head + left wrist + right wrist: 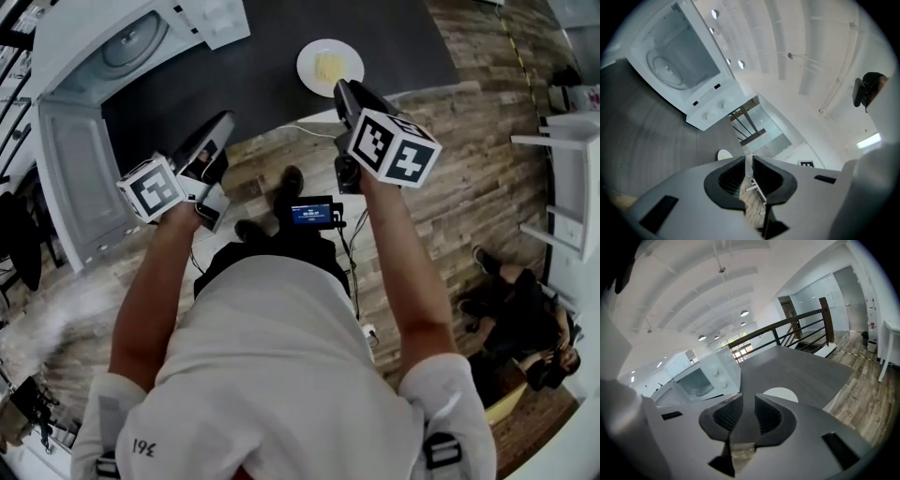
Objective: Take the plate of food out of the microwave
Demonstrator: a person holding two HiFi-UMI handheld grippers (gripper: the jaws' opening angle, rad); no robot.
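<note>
The white plate (330, 67) with a yellow piece of food lies on the dark table (253, 84), to the right of the white microwave (122, 52). The microwave's door (80, 178) hangs open and only its glass turntable shows inside. My left gripper (223, 124) hovers at the table's front edge, jaws shut to a thin slit with nothing between them. My right gripper (343, 91) is just in front of the plate, also shut and empty. The plate's rim (723, 153) peeks over the left gripper (749, 163). The right gripper (749, 404) faces the plate (781, 393) and the microwave (701, 380).
A small camera with a lit screen (314, 214) stands on the wooden floor below my hands. A person (520, 323) sits on the floor at the right, near a white shelf (567, 178). A dark railing (801, 329) runs behind the table.
</note>
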